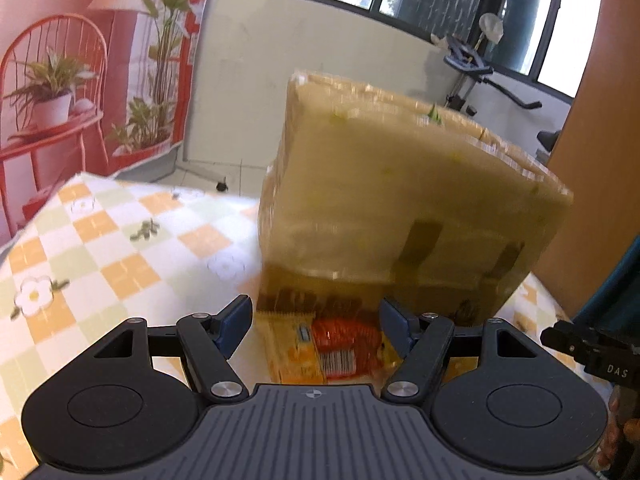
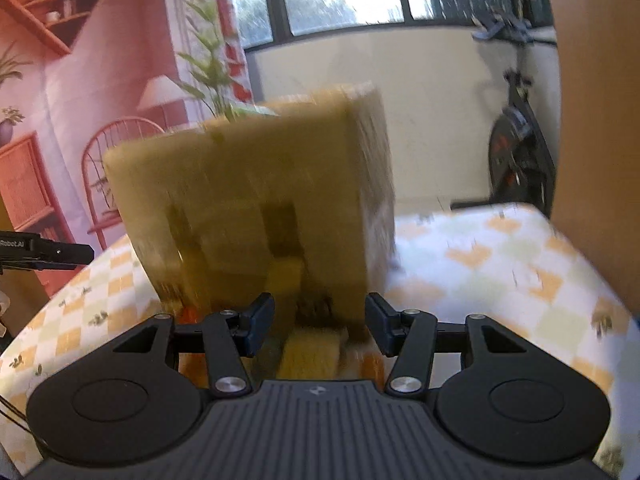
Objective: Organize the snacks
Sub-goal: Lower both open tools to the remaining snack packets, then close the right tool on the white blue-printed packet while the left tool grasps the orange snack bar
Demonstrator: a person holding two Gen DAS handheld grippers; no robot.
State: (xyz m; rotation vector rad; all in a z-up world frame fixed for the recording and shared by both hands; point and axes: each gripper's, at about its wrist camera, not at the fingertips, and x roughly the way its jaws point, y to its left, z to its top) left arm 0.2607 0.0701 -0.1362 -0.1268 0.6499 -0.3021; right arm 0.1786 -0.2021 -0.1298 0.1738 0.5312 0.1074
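Observation:
A tall tape-wrapped cardboard box (image 1: pixel 400 204) stands on the checkered tablecloth (image 1: pixel 100 240), blurred in both views; it also shows in the right wrist view (image 2: pixel 256 208). A yellow-orange snack packet (image 1: pixel 332 344) with a barcode lies at the box's foot, between the fingers of my left gripper (image 1: pixel 316 324), which is open around it without touching. My right gripper (image 2: pixel 320 320) is open, its fingers level with the box's base; a blurred yellow packet (image 2: pixel 312 352) lies below and between them.
The table's far edge (image 1: pixel 168 184) meets a pink printed backdrop (image 1: pixel 80 60) on the left. An exercise bike (image 2: pixel 520 148) and a white wall stand behind. An orange-brown panel (image 2: pixel 600 120) rises at the right. The other gripper's tip (image 1: pixel 580 344) shows at the right edge.

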